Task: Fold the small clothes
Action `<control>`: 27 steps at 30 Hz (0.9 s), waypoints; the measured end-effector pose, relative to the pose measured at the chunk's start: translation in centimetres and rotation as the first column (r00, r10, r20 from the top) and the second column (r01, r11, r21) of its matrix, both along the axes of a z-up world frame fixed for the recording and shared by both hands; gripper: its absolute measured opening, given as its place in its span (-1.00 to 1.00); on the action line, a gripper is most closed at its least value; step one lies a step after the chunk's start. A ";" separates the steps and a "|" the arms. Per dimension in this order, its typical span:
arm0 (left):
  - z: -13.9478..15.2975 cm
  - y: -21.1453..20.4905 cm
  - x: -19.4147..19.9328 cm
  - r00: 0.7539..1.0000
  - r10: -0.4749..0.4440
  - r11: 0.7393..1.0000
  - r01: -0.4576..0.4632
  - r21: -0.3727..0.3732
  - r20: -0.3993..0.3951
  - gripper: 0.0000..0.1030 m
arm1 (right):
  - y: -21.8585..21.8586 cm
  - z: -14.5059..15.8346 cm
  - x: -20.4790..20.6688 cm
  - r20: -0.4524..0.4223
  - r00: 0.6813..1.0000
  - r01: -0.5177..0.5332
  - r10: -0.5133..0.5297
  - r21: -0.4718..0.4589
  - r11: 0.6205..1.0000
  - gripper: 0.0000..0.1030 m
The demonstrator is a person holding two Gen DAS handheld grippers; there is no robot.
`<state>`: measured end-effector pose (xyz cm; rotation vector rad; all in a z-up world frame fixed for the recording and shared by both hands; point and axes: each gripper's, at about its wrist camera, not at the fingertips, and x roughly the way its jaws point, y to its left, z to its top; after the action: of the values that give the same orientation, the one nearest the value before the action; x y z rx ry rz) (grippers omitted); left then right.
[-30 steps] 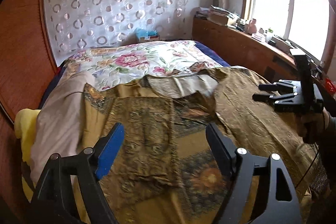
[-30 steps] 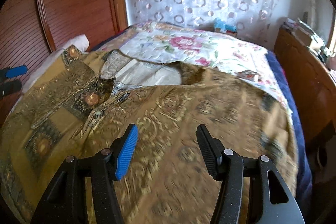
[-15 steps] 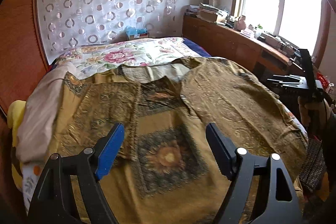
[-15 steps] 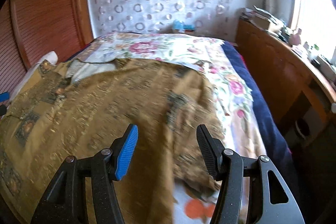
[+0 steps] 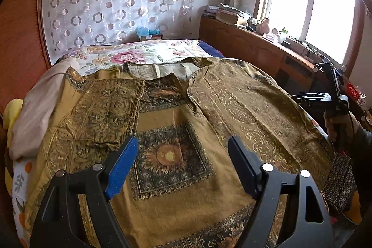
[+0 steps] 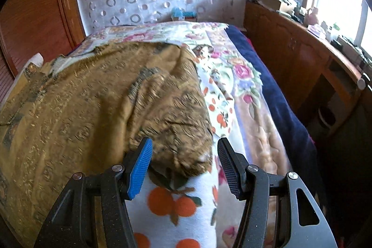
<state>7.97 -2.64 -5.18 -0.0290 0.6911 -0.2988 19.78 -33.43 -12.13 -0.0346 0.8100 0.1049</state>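
A gold-brown patterned shirt (image 5: 176, 131) lies spread flat on the bed, collar at the far side, a sunflower square at its middle. My left gripper (image 5: 181, 162) is open and empty, held above the shirt's lower middle. My right gripper (image 6: 184, 166) is open and empty, just above the shirt's crumpled right sleeve end (image 6: 181, 131). The right gripper also shows in the left wrist view (image 5: 311, 97), beyond the shirt's right edge.
The bed has a floral cover (image 5: 144, 52) and an orange-print sheet (image 6: 172, 201). A beige cloth (image 5: 39, 106) and a yellow item (image 5: 11, 115) lie at the left edge. A wooden cabinet (image 6: 302, 57) with clutter runs along the right. A wooden headboard (image 6: 34, 15) stands left.
Both grippers have pulled back toward the near side of the bed. The right gripper swung right, from over the shirt's body to its right sleeve end. Both stay open.
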 end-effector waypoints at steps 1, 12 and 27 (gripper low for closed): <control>-0.1 0.0 -0.1 1.000 0.003 1.000 -0.003 0.000 -0.001 0.56 | -0.2 0.1 0.1 -0.006 1.000 0.003 -0.003 0.007 1.000 0.16; -0.8 -0.5 -0.8 1.000 0.014 1.000 -0.014 0.013 -0.003 0.56 | -0.9 1.1 0.2 -0.042 0.999 0.005 -0.001 0.093 0.996 0.12; -2.4 -0.5 0.2 0.998 0.011 1.000 -0.009 0.027 -0.065 0.56 | -0.5 0.9 -0.8 -0.012 0.998 -0.056 0.056 -0.025 0.998 -0.66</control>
<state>8.18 -3.10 -7.61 -0.0172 0.7594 -0.2798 18.94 -33.92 -11.21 -0.0804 0.8222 0.1480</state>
